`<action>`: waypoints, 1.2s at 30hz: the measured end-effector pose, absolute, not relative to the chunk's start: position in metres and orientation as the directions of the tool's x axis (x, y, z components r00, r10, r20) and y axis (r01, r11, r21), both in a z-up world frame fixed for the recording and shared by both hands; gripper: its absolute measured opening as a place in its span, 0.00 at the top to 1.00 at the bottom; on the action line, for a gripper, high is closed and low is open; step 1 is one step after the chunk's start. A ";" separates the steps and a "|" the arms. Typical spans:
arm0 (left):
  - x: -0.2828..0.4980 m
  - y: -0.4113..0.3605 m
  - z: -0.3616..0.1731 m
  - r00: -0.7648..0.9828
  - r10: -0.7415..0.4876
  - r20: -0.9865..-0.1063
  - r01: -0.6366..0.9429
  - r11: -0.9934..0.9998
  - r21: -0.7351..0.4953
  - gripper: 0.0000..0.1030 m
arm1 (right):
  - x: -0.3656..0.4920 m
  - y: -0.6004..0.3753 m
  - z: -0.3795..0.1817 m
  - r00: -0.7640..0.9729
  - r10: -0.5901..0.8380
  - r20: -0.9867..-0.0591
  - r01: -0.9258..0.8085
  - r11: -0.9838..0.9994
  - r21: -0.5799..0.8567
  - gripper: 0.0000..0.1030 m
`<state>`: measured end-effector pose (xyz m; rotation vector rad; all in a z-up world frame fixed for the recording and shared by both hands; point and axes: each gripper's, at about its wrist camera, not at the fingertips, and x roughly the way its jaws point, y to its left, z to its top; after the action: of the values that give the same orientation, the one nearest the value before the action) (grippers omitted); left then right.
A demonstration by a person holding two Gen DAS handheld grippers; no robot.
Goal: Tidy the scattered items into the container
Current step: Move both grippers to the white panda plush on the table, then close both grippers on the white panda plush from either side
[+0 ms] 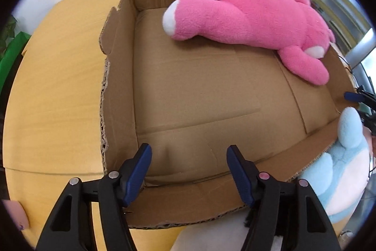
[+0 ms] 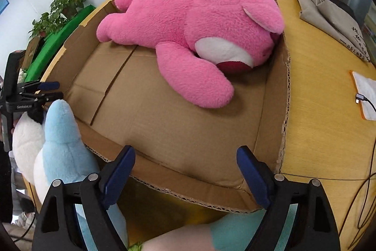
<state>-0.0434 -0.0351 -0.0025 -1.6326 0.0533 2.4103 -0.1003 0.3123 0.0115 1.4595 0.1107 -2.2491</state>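
1. We take the box (image 1: 199,91) as our landmark: a shallow cardboard tray with ragged cut walls, sitting on the yellow table (image 1: 54,95).
2. We see the pink bear (image 1: 246,15) lying inside the box along its far side. In the right wrist view its head is pressed into the box's far right corner and one arm reaches toward the middle of the box floor.
3. We see our left gripper (image 1: 189,171) just above the near wall of the box, its fingers spread wide with nothing between them.
4. We see our right gripper (image 2: 185,171) over the near wall of the box too, fingers likewise spread and holding nothing.
5. The blue plush (image 2: 63,147), pale blue with white patches, lies outside the box, against the outer side of its near wall. It shows at the left of the right wrist view and at the right edge of the left wrist view.
6. A white plush (image 2: 25,142) sits beside the blue one, also outside the box; how far they touch we cannot tell.
7. Right of the box, on the table, lie a grey cloth bag (image 2: 333,18) and a notebook (image 2: 366,95) with a cable on it.
8. Beyond the box's far left corner stands a plant (image 2: 63,8).
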 end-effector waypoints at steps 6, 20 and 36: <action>-0.038 -0.039 0.008 -0.391 0.188 -0.901 -0.165 -0.977 -0.133 0.37 | -0.089 0.321 0.017 -0.386 -0.318 -0.866 0.406 -0.901 0.150 0.12; 0.071 -0.002 0.105 -0.729 0.185 -0.660 -0.185 -0.980 -0.070 0.22 | 0.038 0.336 0.141 -0.740 -0.506 -0.443 0.462 -0.861 0.211 0.00; 0.103 -0.006 0.066 -0.690 0.246 -0.681 -0.173 -0.969 -0.175 0.22 | 0.093 0.208 0.084 -0.507 -0.678 -0.533 0.652 -0.706 0.278 0.00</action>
<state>0.1027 -0.0062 0.0665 -1.1053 -0.1423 2.6912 0.0933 0.2079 0.0837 0.8061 -0.0523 -2.2127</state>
